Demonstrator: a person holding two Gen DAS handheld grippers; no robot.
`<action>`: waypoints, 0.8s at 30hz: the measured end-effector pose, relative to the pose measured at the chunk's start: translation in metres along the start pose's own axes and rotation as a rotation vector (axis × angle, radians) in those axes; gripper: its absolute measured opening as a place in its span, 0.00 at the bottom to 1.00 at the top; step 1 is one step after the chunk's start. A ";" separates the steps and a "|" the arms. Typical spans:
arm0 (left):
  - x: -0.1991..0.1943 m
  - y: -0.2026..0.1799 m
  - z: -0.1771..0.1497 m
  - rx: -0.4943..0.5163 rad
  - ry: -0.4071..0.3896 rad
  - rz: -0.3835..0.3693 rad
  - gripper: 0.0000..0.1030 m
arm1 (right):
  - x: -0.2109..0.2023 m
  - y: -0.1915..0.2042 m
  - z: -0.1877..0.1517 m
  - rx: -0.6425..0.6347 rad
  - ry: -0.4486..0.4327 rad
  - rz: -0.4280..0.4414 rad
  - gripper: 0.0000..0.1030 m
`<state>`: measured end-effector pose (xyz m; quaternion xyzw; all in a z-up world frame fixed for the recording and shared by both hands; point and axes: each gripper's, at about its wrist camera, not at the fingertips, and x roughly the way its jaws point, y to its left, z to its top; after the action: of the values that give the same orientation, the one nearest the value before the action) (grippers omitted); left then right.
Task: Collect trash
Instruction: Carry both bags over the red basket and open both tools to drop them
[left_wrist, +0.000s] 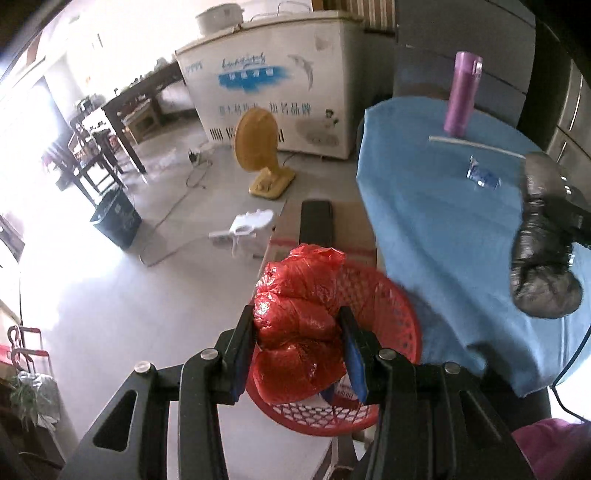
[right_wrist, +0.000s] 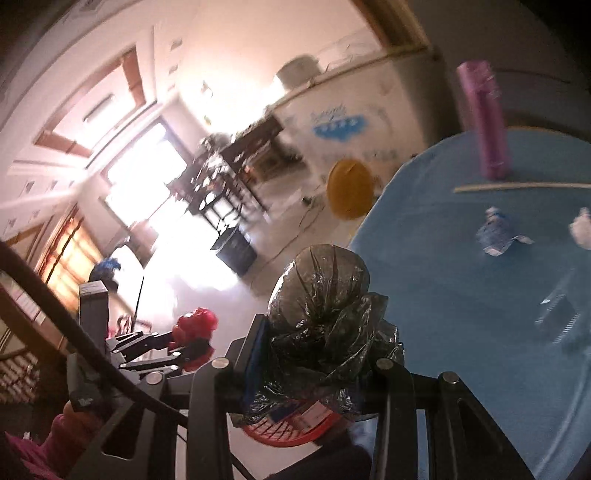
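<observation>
Your left tool (left_wrist: 299, 350) pinches a crumpled red plastic bag (left_wrist: 299, 314) between its pads and holds it directly above the red mesh basket (left_wrist: 388, 306), which sits on the floor just beside the counter (left_wrist: 424, 221) with its blue cloth. Your right tool (right_wrist: 321, 350) is clamped on a crumpled black plastic bag (right_wrist: 321, 295); in the left wrist view this black bag hangs over the near edge of the counter, to the right of the basket, and in the right wrist view the basket rim shows below it. Judge both bags as picked up and neither as deposited: neither tool has let go. Something white with red print already lies in the bottom of the basket, so part of the collection appears done, though what it is cannot be read. Items still left on the cloth: a crumpled blue-and-white wrapper (left_wrist: 482, 177), a thin pale stick (left_wrist: 476, 146) lying just in front of the purple bottle (left_wrist: 461, 92), and, in the right wrist view only, a small white scrap (right_wrist: 583, 232) near the wrapper. The bottle stands upright and is probably not trash. The remaining work is therefore two drops into the basket, then further pickups from the counter.
</observation>
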<state>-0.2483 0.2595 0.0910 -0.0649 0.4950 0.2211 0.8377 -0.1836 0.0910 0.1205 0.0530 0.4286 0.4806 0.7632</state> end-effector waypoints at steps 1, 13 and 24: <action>0.004 0.001 -0.001 -0.005 0.010 -0.004 0.44 | 0.009 0.001 0.000 -0.004 0.020 0.004 0.39; 0.050 -0.003 -0.022 -0.001 0.117 -0.008 0.46 | 0.113 -0.011 -0.016 -0.006 0.249 -0.011 0.40; 0.058 0.004 -0.026 -0.019 0.135 -0.021 0.47 | 0.146 -0.018 -0.017 0.040 0.309 0.014 0.42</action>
<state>-0.2466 0.2726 0.0288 -0.0929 0.5474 0.2122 0.8042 -0.1588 0.1893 0.0133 -0.0036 0.5498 0.4797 0.6838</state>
